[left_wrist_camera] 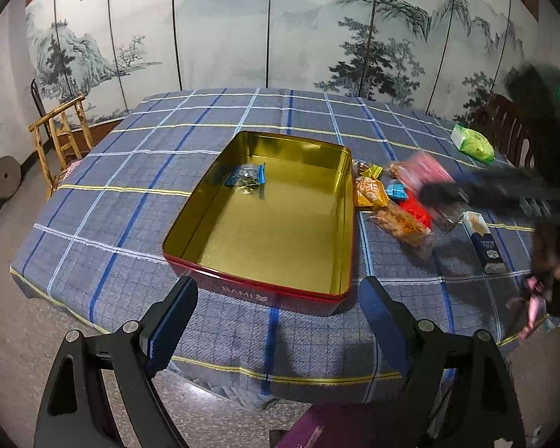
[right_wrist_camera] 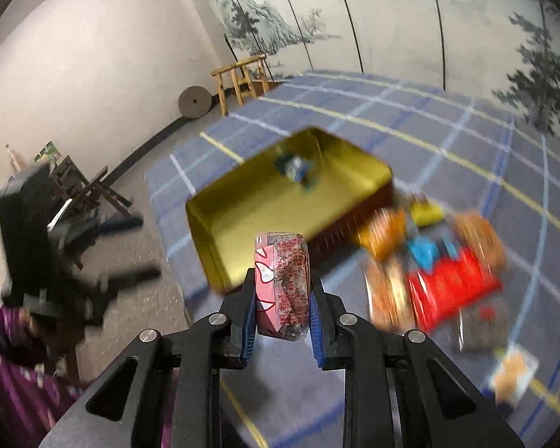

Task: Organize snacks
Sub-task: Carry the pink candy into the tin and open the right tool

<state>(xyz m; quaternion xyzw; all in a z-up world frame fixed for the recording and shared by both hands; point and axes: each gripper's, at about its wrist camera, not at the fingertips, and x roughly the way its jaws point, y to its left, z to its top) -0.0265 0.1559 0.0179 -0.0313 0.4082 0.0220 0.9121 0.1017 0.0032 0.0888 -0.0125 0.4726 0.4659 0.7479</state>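
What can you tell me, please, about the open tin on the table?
The tin is a shallow rectangular metal box with rounded corners, shiny gold inside and red outside, with faint lettering on its near wall. It sits lidless and flat on the checked tablecloth. One blue-wrapped snack lies inside near the far left corner. Loose snack packets crowd its right side.

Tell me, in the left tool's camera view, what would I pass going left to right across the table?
Blue snack packet inside the gold tin → yellow snack packs just past the tin's right wall → small blue packet → red pack → dark blue box.
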